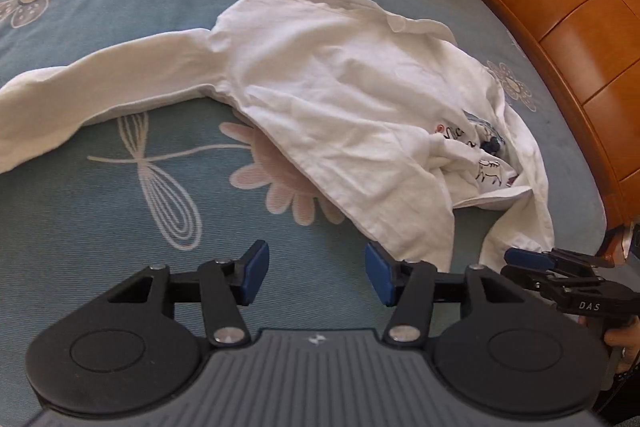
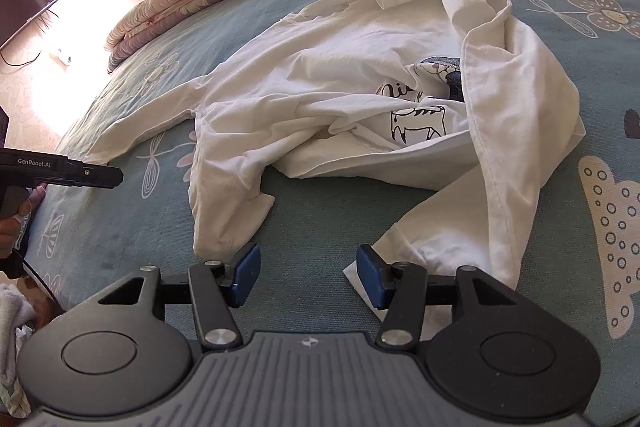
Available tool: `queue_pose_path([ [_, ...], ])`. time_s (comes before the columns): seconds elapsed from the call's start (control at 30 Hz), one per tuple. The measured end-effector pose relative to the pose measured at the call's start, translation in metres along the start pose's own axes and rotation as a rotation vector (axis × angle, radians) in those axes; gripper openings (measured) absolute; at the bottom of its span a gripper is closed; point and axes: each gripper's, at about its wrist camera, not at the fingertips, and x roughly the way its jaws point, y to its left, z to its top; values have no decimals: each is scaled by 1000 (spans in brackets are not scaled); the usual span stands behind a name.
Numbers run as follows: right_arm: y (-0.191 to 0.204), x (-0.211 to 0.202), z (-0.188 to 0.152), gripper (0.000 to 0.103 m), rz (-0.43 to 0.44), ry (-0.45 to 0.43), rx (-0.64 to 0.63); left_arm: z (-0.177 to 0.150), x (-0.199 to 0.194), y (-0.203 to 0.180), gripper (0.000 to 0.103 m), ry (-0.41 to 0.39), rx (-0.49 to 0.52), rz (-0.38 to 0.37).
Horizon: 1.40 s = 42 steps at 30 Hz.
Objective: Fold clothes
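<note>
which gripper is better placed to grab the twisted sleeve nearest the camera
Right. The right gripper is open with the sleeve cuff lying against one of its fingers. The left gripper is also open but sits over bare sheet, near the shirt hem instead.

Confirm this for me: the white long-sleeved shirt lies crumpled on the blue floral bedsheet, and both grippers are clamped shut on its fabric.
Wrong about the grippers. Each wrist view shows its own jaws apart with nothing between them: left gripper, right gripper. The white shirt does lie crumpled on the blue floral bedsheet.
</note>
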Motion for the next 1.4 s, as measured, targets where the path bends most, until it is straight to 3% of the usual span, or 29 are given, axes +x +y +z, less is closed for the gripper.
queue_pose_path([
  [0.2,-2,2,5,58,4,-12,-51,-7,33,-37,55,43,-6,-87],
  [0.37,-9,6,9,58,-2,-2,-40,-12,47,-33,56,17,-101,-127],
  [0.43,-14,1,8,58,-2,-12,-30,-14,51,-30,64,14,-133,-154],
  [0.5,-22,-4,7,58,-9,-18,-16,-15,55,-29,66,10,-149,-166],
  [0.8,-64,-35,2,58,-100,-75,111,-9,59,-30,66,-34,-132,-142],
  [0.93,-70,-34,0,58,-207,-102,122,-12,64,-31,66,-24,-120,-124],
  [1.07,-70,-38,0,58,-237,-150,114,-16,66,-32,66,0,-102,-124],
  [1.23,-79,-29,8,58,-333,-80,49,-12,66,-38,66,41,-57,-123],
  [1.3,-84,-34,13,58,-338,-88,33,-10,66,-41,66,66,-23,-114],
  [1.4,-94,-29,24,58,-297,-9,-12,-5,68,-44,66,101,16,-95],
])
